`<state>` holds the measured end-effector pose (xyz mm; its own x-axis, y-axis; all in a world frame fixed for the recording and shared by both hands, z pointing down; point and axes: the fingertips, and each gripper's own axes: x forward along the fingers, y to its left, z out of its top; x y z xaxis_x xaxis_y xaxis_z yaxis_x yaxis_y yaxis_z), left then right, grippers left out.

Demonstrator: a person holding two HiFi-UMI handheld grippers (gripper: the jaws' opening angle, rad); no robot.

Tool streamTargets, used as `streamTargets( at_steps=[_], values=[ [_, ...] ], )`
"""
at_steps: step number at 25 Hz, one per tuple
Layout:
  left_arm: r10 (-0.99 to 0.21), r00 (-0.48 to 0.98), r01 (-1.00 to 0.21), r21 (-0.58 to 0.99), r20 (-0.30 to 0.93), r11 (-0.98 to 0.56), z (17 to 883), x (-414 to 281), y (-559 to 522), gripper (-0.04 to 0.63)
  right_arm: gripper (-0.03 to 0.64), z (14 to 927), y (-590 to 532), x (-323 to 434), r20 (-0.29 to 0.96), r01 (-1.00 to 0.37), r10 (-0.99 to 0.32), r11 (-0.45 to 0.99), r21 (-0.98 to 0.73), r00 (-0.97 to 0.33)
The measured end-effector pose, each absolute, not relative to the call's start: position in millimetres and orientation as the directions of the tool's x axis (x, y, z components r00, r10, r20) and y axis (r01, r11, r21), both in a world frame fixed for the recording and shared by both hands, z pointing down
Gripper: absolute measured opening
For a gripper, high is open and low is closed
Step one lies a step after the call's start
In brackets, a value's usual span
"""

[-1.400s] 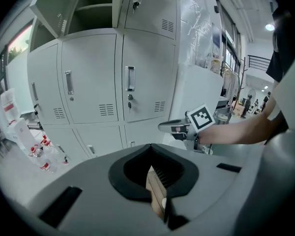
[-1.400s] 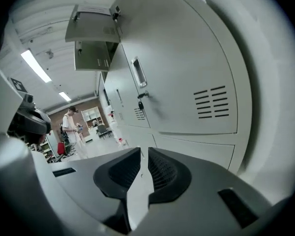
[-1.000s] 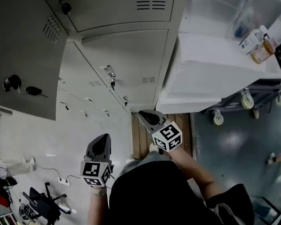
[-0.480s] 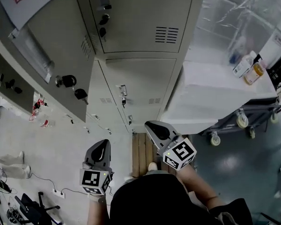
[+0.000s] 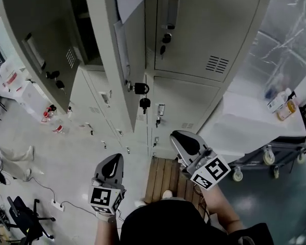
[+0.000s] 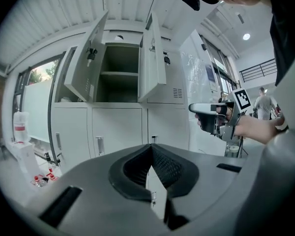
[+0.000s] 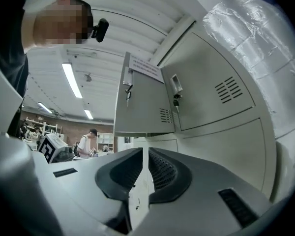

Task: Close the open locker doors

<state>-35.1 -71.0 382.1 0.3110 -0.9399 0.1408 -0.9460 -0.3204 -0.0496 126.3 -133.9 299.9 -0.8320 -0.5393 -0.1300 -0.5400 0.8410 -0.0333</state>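
Observation:
A bank of grey lockers [image 5: 204, 29] fills the head view. Two doors of one upper compartment [image 6: 118, 73] stand open: the left door [image 5: 41, 50] [image 6: 86, 65] and the right door [image 5: 127, 60] [image 6: 155, 58], with keys hanging from the right one. My left gripper [image 5: 112, 158] [image 6: 151, 149] is shut and empty, held below and short of the doors. My right gripper [image 5: 181, 137] [image 7: 145, 154] is also shut and empty; it is raised in front of the closed lockers, with the right door's [image 7: 142, 102] outer face ahead of it to the left.
A white covered cart [image 5: 255, 121] with bottles stands against the lockers at the right. A wooden pallet [image 5: 168, 175] lies at the lockers' foot. Cables and a chair [image 5: 20, 218] are on the floor at the left. People [image 7: 91, 141] [image 6: 262, 102] stand far off.
Both grippers have come up, the right more than the left. The head view has tipped upward from the low lockers, so the two open upper doors now show.

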Motion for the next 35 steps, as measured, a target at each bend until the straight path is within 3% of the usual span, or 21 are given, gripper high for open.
streamTargets(
  at_steps=[2,6,10,23,35],
  values=[
    [-0.944,0.303,-0.948,-0.058,0.130,-0.313,379.2,-46.1,-68.0,0.018,0.054,286.7,-132.3,111.3,-0.149,-0.510,-0.506,0.860,-0.015,-0.849],
    [-0.949,0.286,-0.954,-0.056,0.131,-0.295,382.4,-69.2,-59.5,0.018,0.187,268.8,-127.4,78.7,-0.160,-0.458,-0.449,0.889,0.024,-0.879],
    [-0.954,0.265,-0.960,-0.048,0.141,-0.274,392.2,-93.5,-49.9,0.018,0.221,254.9,-117.8,50.7,-0.179,-0.417,-0.399,0.905,0.081,-0.900],
    [-0.955,0.230,-0.971,-0.023,0.185,-0.239,422.0,-164.2,-12.5,0.018,0.236,245.0,-108.7,-17.9,-0.194,-0.410,-0.379,0.898,0.158,-0.905],
    [-0.967,0.104,-0.993,-0.024,0.231,-0.112,426.5,-205.6,-7.5,0.018,0.233,237.4,-126.5,-80.8,-0.217,-0.290,-0.256,0.947,0.139,-0.942]
  ],
)
